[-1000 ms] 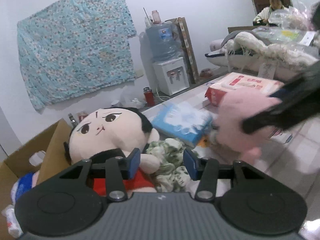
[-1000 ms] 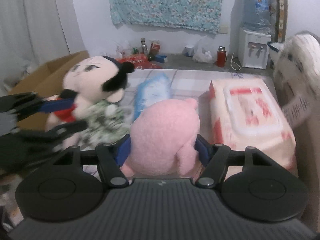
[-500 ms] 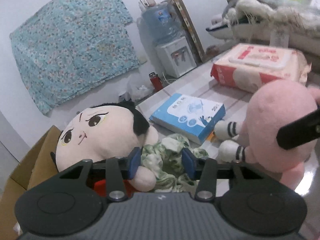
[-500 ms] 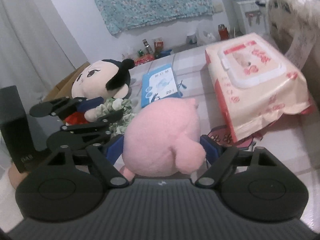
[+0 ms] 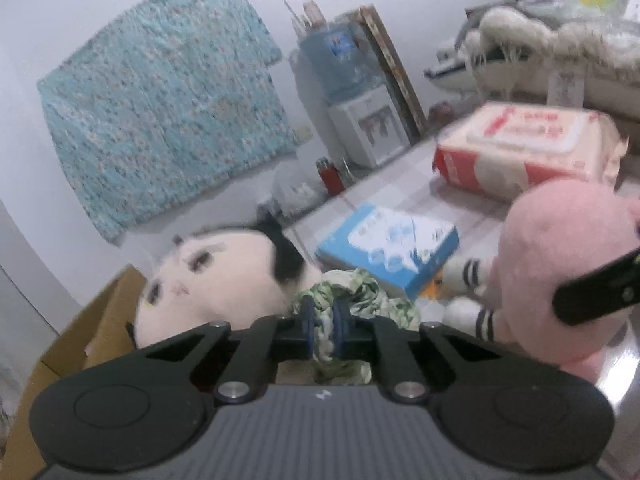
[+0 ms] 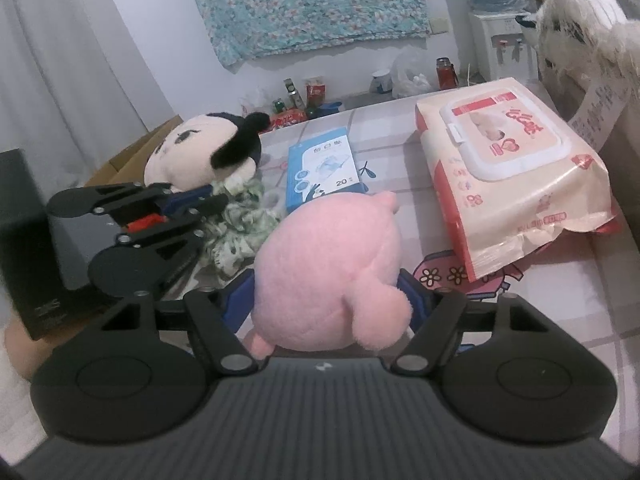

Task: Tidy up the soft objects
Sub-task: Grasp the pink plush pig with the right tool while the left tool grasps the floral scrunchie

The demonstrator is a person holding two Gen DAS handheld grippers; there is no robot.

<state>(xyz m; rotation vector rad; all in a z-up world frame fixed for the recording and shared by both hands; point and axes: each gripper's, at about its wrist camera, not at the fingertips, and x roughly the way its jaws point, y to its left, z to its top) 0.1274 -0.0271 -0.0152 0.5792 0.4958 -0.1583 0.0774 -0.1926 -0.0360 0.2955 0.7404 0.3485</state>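
Observation:
My left gripper point(image 5: 324, 316) has its jaws closing, and the blue pads pinch a crumpled green-and-white cloth point(image 5: 360, 292). That cloth lies in front of a big-headed doll with black hair point(image 5: 224, 280). In the right wrist view the left gripper point(image 6: 216, 200) reaches in from the left onto the cloth point(image 6: 240, 224), beside the doll point(image 6: 200, 144). My right gripper point(image 6: 328, 300) is closing too, its pads pressed on both sides of a round pink plush point(image 6: 328, 264). The plush point(image 5: 560, 248) has striped white feet.
A blue flat pack point(image 6: 324, 168) and a large pack of wet wipes point(image 6: 512, 168) lie on the tiled surface beyond the toys. An open cardboard box point(image 5: 100, 328) stands left behind the doll, a black box point(image 6: 24, 240) at the near left. A water dispenser point(image 5: 368, 132) stands by the wall.
The left gripper's jaws went from wide apart to pinched on the green cloth as it came in lower. The right gripper kept the pink plush and rolled a little.

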